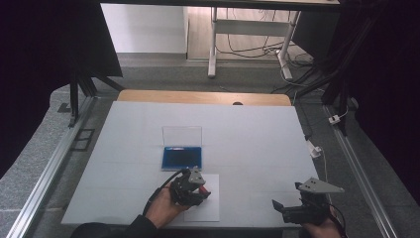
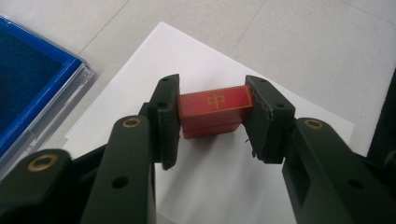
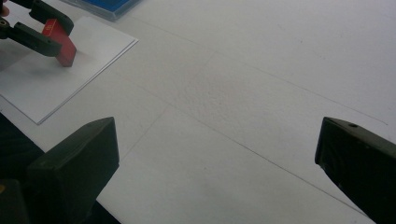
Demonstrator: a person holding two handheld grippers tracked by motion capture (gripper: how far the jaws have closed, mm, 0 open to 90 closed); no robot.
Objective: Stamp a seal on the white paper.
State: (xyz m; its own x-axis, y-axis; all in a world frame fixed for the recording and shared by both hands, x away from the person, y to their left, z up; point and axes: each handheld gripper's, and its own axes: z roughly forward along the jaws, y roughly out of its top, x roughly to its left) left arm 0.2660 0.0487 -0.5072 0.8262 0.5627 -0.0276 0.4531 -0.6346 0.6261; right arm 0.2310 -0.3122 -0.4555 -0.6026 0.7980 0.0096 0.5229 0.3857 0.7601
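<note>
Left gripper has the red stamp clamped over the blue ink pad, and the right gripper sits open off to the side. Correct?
Not quite. The left gripper does clamp the red stamp, but over the white sheet of paper, as the left gripper view shows; the blue ink pad lies beyond the sheet. The right gripper does sit open off to the side.

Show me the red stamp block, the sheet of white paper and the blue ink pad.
red stamp block (image 2: 215, 108), left gripper view, its top face.
white paper (image 2: 224, 186), left gripper view, bare area below the block.
blue ink pad (image 1: 182, 157), high view, middle of its blue surface.
</note>
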